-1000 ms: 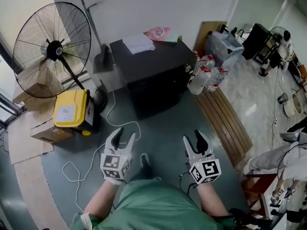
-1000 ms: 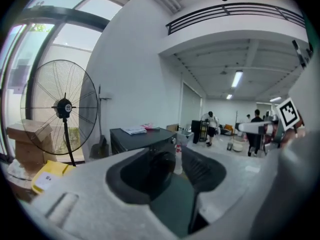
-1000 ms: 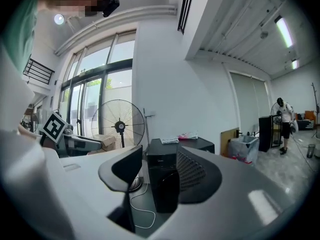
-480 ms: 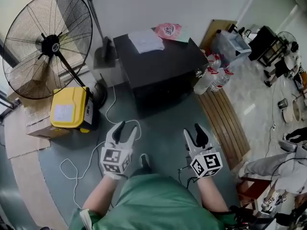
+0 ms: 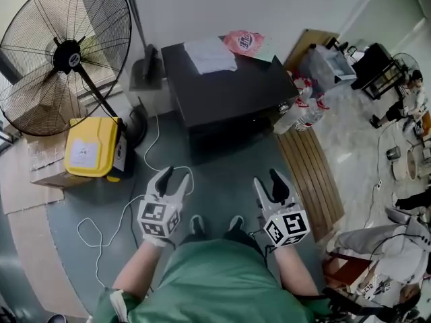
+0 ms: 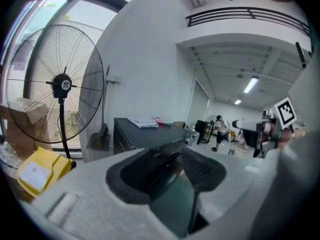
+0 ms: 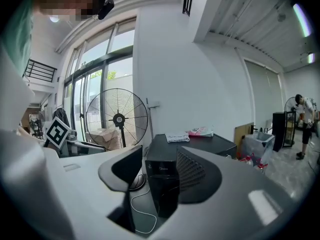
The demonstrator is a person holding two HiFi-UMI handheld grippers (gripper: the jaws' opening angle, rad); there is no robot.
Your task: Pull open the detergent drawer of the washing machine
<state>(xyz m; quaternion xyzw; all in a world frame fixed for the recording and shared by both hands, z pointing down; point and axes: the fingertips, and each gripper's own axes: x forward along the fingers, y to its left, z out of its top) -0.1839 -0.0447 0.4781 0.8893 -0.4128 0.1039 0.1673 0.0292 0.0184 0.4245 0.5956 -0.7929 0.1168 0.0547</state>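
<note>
The black washing machine [image 5: 225, 93] stands against the white wall, with a white cloth [image 5: 210, 54] and a pink packet [image 5: 244, 41] on its top. I cannot pick out its detergent drawer from here. My left gripper [image 5: 174, 178] and right gripper [image 5: 269, 184] hang side by side over the grey floor, well short of the machine's front, both open and empty. In the left gripper view the left gripper [image 6: 175, 170] points at the machine [image 6: 145, 134]. In the right gripper view the machine's front [image 7: 162, 176] shows between the right gripper's [image 7: 160, 173] spread jaws.
A large standing fan [image 5: 64, 52] and a yellow box [image 5: 91, 155] are at the left. A white cable [image 5: 128, 210] loops across the floor. Water bottles [image 5: 303, 110] and a slatted wooden board [image 5: 313, 173] lie right of the machine. A seated person [image 5: 384, 241] is at far right.
Both grippers have moved forward toward the washing machine together with the person. The person's shoes now show between the grippers. The jaws stand as before.
</note>
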